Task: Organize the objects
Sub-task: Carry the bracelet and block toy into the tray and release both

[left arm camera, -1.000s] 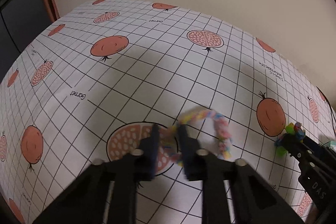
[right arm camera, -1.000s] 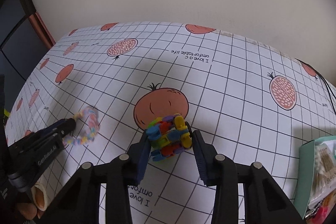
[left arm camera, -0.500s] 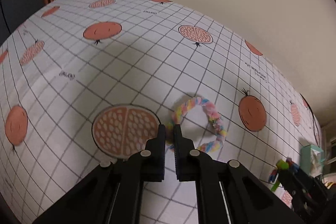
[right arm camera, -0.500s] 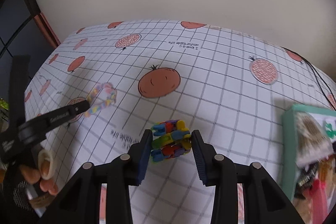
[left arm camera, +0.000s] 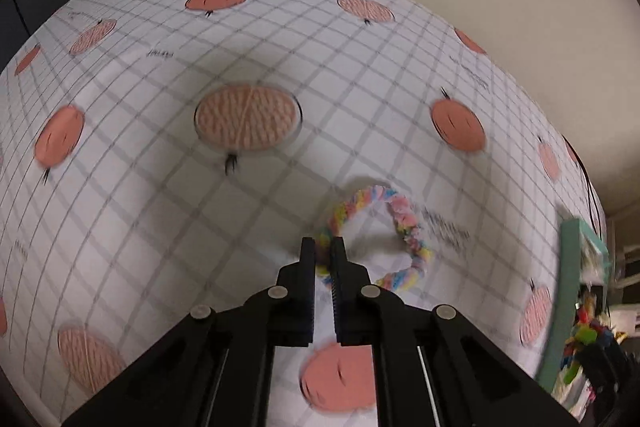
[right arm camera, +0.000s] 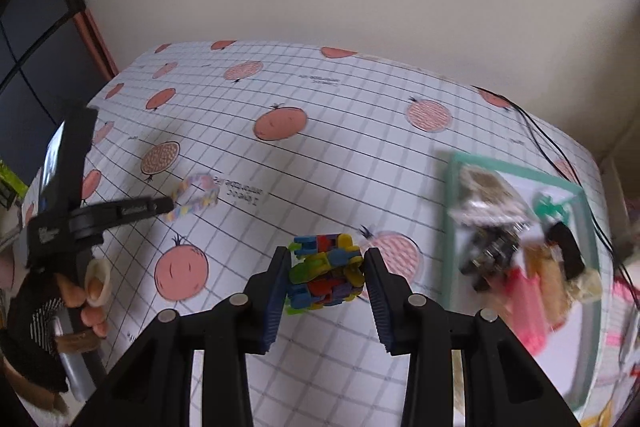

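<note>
Jaws of left gripper [left arm camera: 323, 247] pinch upright pastel ring [left arm camera: 376, 239]; right gripper [right arm camera: 326, 267] clamps block toy [right arm camera: 326, 273].

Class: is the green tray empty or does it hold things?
It holds things: the green tray contains several small items, too blurred to name.

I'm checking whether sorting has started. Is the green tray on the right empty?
No. In the right wrist view the green tray already holds several small items, including a pink one and a dark one, though blur hides what they are.
</note>
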Demonstrator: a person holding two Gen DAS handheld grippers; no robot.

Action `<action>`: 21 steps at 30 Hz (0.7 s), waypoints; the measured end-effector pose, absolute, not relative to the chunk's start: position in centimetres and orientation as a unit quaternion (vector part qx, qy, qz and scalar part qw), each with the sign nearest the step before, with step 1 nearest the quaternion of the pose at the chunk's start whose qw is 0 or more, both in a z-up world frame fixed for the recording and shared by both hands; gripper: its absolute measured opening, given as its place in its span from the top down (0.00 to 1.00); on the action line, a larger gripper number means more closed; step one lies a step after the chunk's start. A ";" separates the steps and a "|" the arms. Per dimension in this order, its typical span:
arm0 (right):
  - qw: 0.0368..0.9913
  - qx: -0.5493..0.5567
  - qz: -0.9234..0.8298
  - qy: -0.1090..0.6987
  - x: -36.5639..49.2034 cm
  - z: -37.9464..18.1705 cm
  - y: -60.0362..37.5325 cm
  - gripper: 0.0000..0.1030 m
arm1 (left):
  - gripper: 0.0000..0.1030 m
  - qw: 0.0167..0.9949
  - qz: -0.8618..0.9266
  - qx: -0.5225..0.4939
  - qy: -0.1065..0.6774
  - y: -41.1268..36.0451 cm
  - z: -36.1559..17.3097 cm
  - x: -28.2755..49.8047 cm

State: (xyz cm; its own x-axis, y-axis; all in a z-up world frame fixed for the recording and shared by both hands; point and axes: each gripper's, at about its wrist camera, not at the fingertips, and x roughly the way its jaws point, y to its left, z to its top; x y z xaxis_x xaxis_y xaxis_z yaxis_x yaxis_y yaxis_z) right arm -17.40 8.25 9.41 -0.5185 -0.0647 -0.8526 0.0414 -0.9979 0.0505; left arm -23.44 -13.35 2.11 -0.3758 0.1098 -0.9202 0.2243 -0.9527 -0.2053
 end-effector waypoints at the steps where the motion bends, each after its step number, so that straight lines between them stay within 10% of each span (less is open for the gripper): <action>1: 0.030 0.490 -0.871 -0.017 -17.0 9.5 8.6 0.61 | 0.94 0.034 -0.816 0.558 0.149 -13.0 2.4 -22.9; 21: -0.026 0.462 -0.883 -0.082 -6.9 11.7 19.3 0.61 | 0.94 -0.085 -0.859 0.496 0.091 -1.7 11.3 -12.7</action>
State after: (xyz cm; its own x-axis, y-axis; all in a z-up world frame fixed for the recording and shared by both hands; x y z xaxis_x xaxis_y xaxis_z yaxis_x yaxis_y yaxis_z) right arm -6.86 19.34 11.69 -0.5712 -0.0298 -0.8203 -0.1219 -0.9852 0.1206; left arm -12.72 -1.66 11.28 -0.4941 0.2367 -0.8366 -0.0553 -0.9688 -0.2414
